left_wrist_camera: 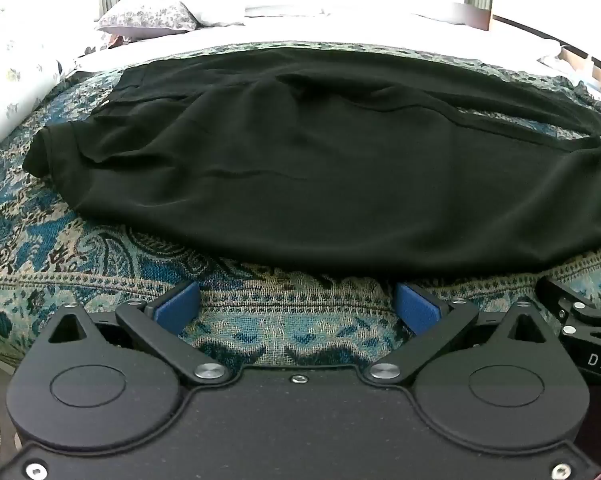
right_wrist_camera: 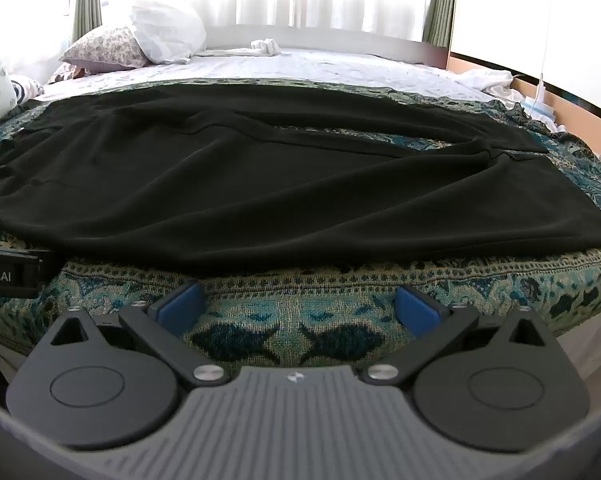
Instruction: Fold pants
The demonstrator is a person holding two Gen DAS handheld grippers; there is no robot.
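Observation:
Black pants (left_wrist_camera: 300,168) lie spread across a blue patterned blanket (left_wrist_camera: 100,248) on a bed, waistband to the left, legs running right. They also show in the right wrist view (right_wrist_camera: 260,192), with the two legs parting at the right. My left gripper (left_wrist_camera: 298,304) is open and empty, just short of the pants' near edge. My right gripper (right_wrist_camera: 298,306) is open and empty, also just short of the near edge. Each gripper's body shows at the side of the other's view.
The blanket (right_wrist_camera: 300,332) hangs over the bed's near edge. Pillows (right_wrist_camera: 112,48) and a white sheet (right_wrist_camera: 320,68) lie at the far side. A floral duvet (left_wrist_camera: 16,72) lies at the left. A wooden bed frame (right_wrist_camera: 560,96) and small items lie at the right.

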